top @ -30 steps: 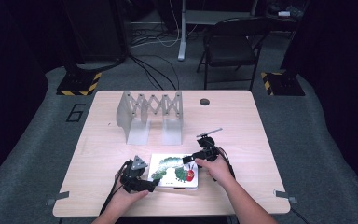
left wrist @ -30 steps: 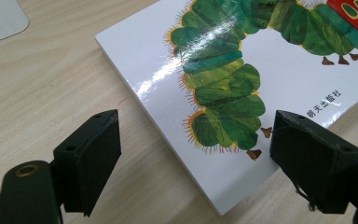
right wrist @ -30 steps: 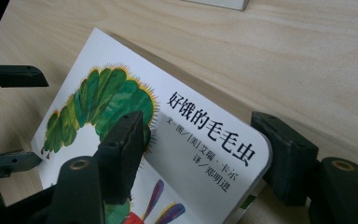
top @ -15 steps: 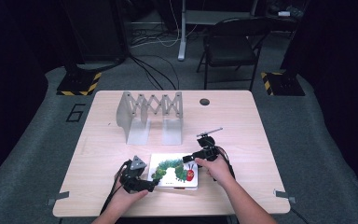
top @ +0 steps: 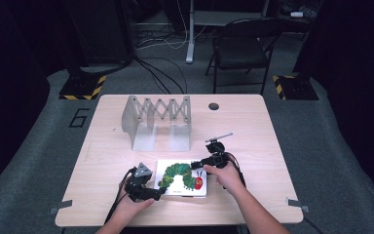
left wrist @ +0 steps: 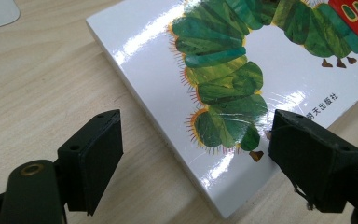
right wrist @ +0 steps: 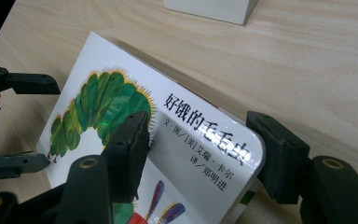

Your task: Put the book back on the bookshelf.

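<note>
My left hand-held gripper (left wrist: pixel 193 163) wide astride the picture book's (top: pixel 181 177) near-left corner, right hand-held gripper (right wrist: pixel 209 149) wide over its far-right corner, book flat on counter (top: pixel 253 131).

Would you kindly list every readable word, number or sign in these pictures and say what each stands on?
"好饿的毛毛虫": title on the book cover.
"文·图/[美]艾瑞·卡尔" and "译/郑明进": under the title, partly glared.
"明天出版社": cover's lower edge, first characters hidden behind a finger.
"6": on the floor mat.

High view hangs above the person's side, looking forward and down over the whole table (top: pixel 253 126). Each gripper view sits low and close, peering along its own jaws. All three share the caterpillar book (top: pixel 182 178) (left wrist: pixel 242 70) (right wrist: pixel 168 154).
</note>
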A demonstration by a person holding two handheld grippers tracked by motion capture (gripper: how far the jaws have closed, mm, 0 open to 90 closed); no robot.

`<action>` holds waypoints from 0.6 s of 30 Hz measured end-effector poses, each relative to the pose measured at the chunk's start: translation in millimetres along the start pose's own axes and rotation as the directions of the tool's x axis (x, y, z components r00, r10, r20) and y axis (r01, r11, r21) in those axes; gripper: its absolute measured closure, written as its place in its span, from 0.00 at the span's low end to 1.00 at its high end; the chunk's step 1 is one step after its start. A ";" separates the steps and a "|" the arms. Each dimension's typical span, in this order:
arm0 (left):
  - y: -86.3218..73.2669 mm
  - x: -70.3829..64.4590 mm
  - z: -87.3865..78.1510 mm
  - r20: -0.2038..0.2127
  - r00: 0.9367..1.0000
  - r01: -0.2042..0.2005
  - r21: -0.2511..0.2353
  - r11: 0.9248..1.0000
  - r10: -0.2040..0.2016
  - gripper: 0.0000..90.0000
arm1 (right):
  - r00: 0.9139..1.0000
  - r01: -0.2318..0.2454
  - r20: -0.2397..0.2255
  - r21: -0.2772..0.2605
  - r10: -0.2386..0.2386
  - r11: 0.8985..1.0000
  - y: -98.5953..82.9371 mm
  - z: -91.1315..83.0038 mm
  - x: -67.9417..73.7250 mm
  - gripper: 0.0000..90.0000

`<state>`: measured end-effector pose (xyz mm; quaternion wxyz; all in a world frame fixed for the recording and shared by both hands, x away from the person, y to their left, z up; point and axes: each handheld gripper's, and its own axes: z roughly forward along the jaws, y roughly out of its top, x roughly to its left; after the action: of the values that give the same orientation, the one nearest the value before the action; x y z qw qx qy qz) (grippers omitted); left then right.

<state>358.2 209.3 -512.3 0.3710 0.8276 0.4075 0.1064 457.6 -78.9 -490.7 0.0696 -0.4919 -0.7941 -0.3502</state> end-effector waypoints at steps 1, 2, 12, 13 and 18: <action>0.1 0.4 -0.2 0.010 1.000 -0.001 0.008 1.000 0.001 0.19 | 1.000 0.004 0.000 -0.001 -0.004 1.000 0.0 0.0 -0.1 0.45; 0.0 0.4 0.1 0.002 1.000 -0.001 -0.001 1.000 0.001 0.19 | 1.000 0.002 0.002 0.000 -0.002 1.000 0.1 -0.7 0.3 0.45; 0.0 2.9 0.5 0.030 0.999 0.022 0.012 1.000 -0.023 0.20 | 0.999 0.031 0.014 -0.011 -0.030 0.999 1.3 -6.3 7.2 0.46; 0.3 3.4 0.6 0.033 0.999 0.022 0.013 1.000 -0.022 0.20 | 0.999 0.033 0.020 -0.018 -0.033 0.999 1.2 -6.1 8.1 0.46; 1.9 4.0 0.7 0.051 0.999 0.017 0.021 1.000 -0.018 0.22 | 0.999 0.039 0.020 -0.021 -0.039 0.999 1.7 -7.9 9.8 0.47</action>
<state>362.3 211.2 -512.0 0.3736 0.8303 0.4063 0.0775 452.2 -76.2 -479.5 0.0497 -0.4804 -0.8004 -0.3552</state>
